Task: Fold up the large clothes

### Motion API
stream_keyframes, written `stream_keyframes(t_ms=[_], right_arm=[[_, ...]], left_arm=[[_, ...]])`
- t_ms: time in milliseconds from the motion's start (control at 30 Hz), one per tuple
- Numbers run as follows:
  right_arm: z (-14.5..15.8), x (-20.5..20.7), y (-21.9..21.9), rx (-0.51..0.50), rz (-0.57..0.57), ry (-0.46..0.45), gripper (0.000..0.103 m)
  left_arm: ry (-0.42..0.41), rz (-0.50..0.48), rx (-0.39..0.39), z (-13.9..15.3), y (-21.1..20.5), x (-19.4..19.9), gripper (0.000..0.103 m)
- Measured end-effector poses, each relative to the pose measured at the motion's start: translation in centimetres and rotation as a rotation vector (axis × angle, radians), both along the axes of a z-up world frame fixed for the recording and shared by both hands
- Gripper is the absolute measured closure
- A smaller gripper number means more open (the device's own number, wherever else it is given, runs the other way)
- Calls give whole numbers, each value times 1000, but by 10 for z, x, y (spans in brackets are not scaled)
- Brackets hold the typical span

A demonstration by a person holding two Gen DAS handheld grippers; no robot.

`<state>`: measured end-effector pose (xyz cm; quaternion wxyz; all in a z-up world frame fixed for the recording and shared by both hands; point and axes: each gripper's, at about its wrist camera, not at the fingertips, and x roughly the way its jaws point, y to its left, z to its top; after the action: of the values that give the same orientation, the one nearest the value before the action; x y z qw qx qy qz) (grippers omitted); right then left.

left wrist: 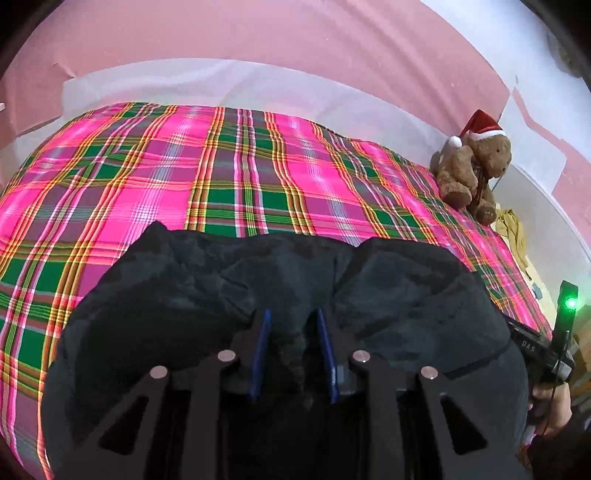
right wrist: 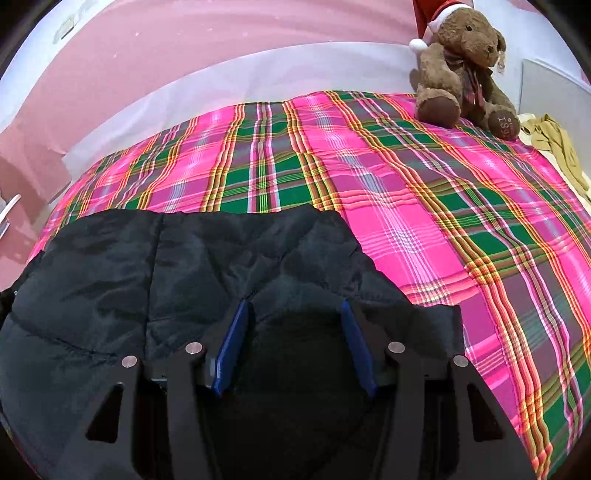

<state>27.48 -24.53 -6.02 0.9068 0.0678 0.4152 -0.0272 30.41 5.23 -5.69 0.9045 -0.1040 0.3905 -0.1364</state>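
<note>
A large black padded jacket (left wrist: pixel 229 288) lies bunched on the near part of a pink and green plaid bed cover (left wrist: pixel 229 173). My left gripper (left wrist: pixel 293 321) has its blue pads closed in on a ridge of the jacket's fabric. In the right wrist view the jacket (right wrist: pixel 159 269) fills the lower left. My right gripper (right wrist: pixel 293 314) has its blue pads wide apart over the jacket's near right part, with fabric lying between them but not pinched. The right gripper's body also shows at the right edge of the left wrist view (left wrist: pixel 543 347).
A brown teddy bear (right wrist: pixel 465 70) in a red Santa hat sits at the bed's far right corner. A yellowish cloth (right wrist: pixel 554 144) lies beside it. A pink wall (left wrist: pixel 295 33) with a white band runs behind the bed.
</note>
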Motion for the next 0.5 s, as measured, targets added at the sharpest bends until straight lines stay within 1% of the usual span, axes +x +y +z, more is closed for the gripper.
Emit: stream_keyframes(t_ms=[67,167,233,333,400,433,467,500], right_arm=[[0,1,0,1,1,-1,51],[0,1,-1,2,2,0,51],[-1,1,-1,1,2,-1,51],[-1,2,-1,3,2,-3,51],[-1,2,-1,4,-1,-5,51],[-1,2,0,3,-1,-7,51],[-1,2,0,4,-3,-7,51],[-1,2,1,4,-4,-8,51]], left_arm=[[-9,-14,-14,1,-1,1,81],[-11,-13,-51,1,3,2,82],[-21,-23,-132,2,8,1,82],[-3,0,-215,4,19,2,81],[5,-12,-250,9,22,1,80],[6,-22,-274,11,22,0,75],[-7,-29,-301,14,23,-2,67],[-18,-33,-316,17,22,-5,64]])
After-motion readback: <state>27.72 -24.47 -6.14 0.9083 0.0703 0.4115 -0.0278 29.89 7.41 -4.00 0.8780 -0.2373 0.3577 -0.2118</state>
